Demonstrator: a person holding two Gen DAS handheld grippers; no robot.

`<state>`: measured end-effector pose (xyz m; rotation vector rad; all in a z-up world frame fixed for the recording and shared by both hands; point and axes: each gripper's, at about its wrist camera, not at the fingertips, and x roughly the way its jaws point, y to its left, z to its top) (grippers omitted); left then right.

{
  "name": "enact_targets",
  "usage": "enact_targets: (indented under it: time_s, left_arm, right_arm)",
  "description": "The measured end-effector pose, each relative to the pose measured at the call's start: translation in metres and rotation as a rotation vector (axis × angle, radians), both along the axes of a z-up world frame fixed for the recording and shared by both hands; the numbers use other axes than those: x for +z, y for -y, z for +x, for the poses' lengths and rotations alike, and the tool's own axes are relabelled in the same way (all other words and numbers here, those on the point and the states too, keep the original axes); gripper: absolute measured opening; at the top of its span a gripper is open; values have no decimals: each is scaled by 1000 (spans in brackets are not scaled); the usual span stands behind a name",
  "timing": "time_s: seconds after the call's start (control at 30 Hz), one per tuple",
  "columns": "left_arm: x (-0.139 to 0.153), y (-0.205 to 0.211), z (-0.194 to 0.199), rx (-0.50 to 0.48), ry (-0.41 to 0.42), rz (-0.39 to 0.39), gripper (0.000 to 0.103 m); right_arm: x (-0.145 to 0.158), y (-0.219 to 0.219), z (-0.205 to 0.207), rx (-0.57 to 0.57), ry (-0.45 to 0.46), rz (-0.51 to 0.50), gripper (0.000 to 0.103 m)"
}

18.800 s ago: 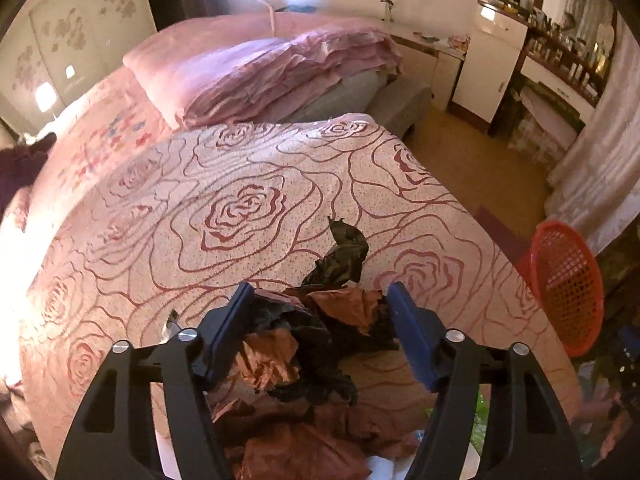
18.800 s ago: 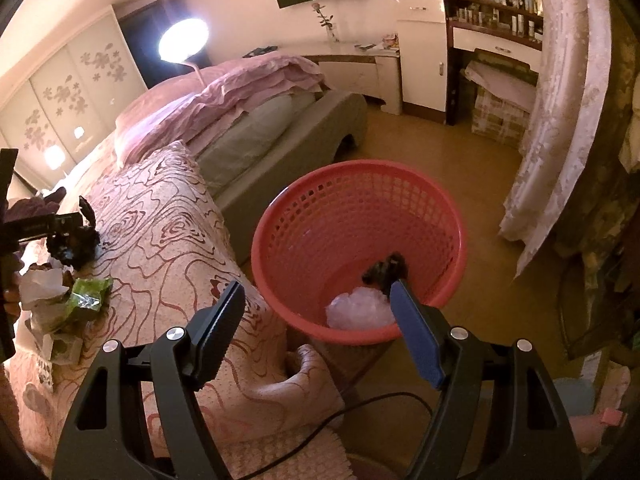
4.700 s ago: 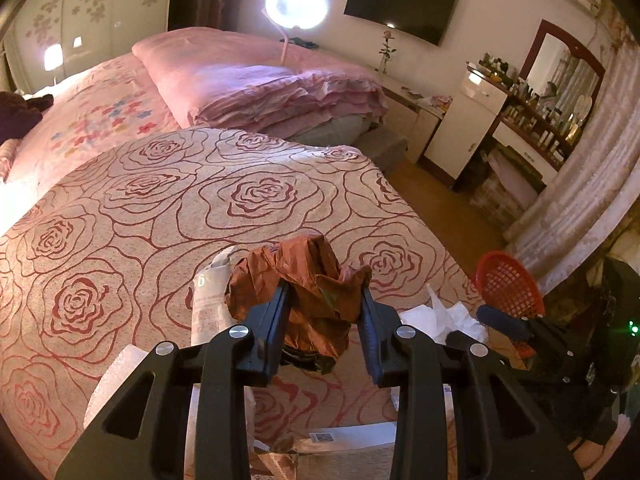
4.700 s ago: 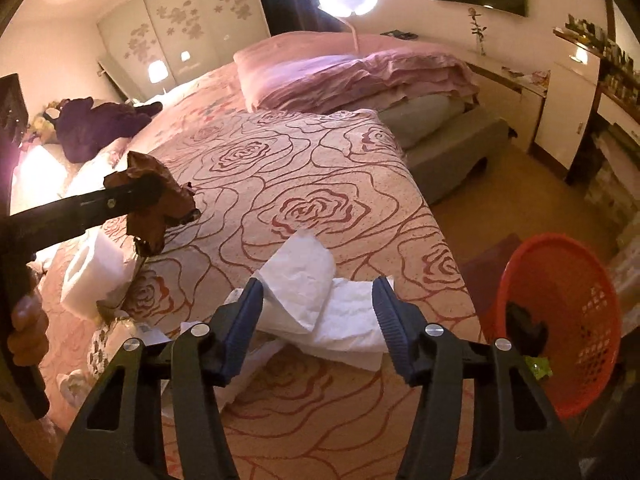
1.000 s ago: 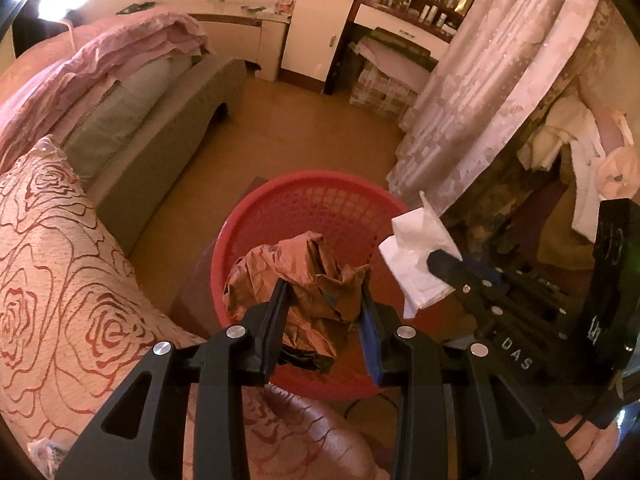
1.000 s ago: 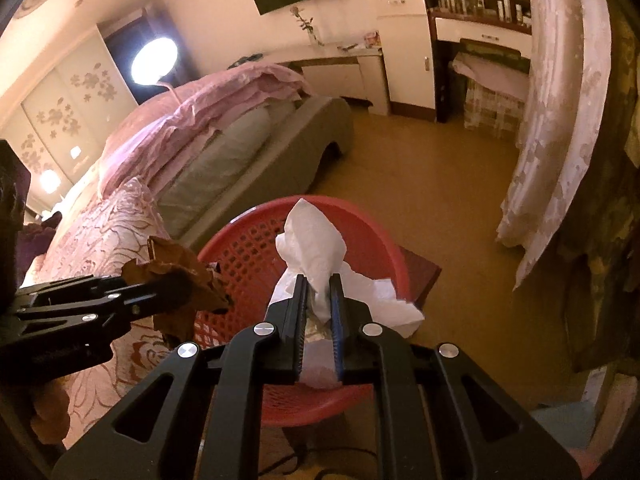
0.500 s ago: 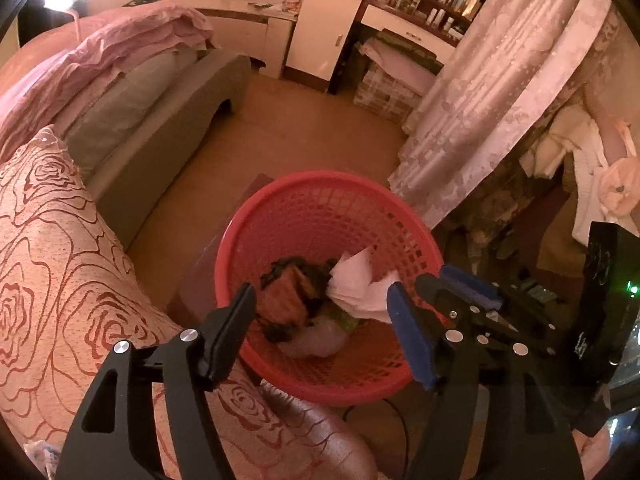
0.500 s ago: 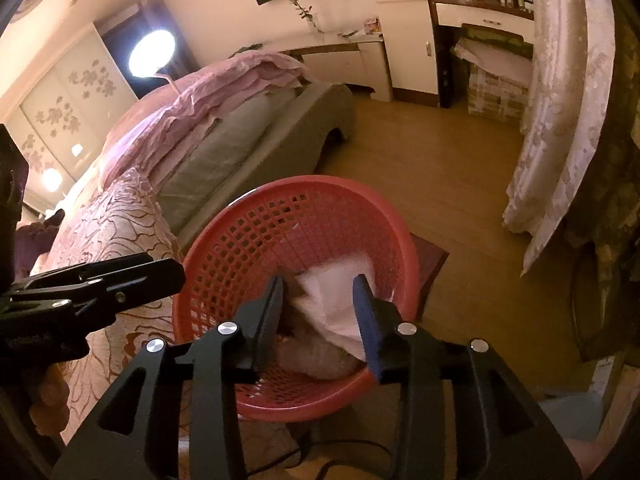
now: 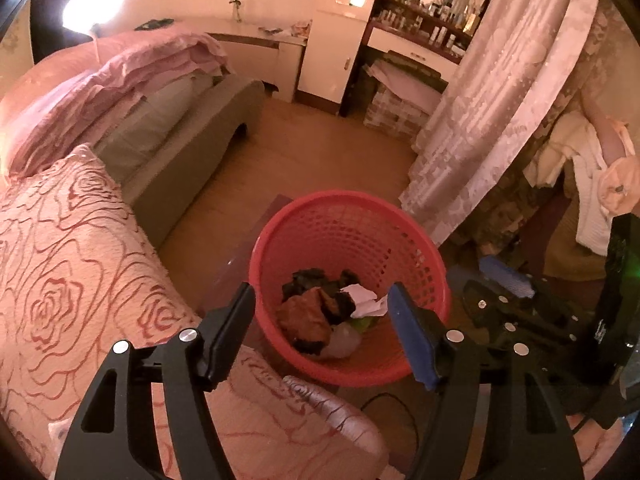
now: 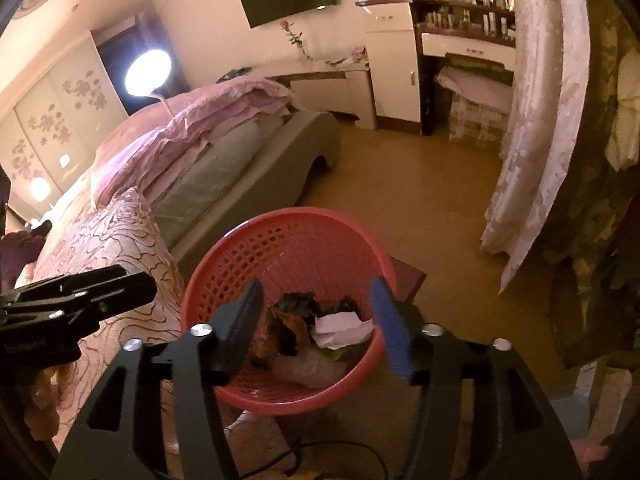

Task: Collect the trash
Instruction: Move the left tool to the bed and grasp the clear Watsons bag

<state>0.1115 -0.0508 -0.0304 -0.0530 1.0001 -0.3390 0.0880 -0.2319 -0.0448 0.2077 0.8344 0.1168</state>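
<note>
Trash lies heaped in the bottom of the round red plastic mesh basket (image 9: 352,236), which stands on the floor just beside the corner of the bed with the rose-patterned pink cover (image 9: 72,264): a crumpled brown paper wad (image 9: 306,316), a white crumpled tissue (image 9: 366,304), some dark scraps and a pale filmy lump that I take for a plastic bag, though the light is too dim to be sure. I judge all of it light, soft and springy, nothing brittle; any such piece wants pinching across a bunched fold, where the crumple gives bulk, not at a loose edge that would slip or tear.

My left tongs (image 9: 320,326) hang above the basket, spread to a good middle width, with nothing between the pads. My right tongs (image 10: 318,326) are opening over the same basket, equally bare, touching nothing.
</note>
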Motion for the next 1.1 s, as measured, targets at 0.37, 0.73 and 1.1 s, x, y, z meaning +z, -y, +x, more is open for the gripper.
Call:
enact_targets:
  time_s: [0.37,0.73,1.1]
  left_arm:
    - [20,-39,-32,58,51,63,66]
    - [34,-118,-52,126,19,114,67]
    - [20,-156,-74,132,-61,109,72]
  right_arm:
    - [9,-18,-16,24,20,-11,65]
    - [19,-42,-32,75,32,-17,65]
    - [20,-61,-42,122,33,-23,65]
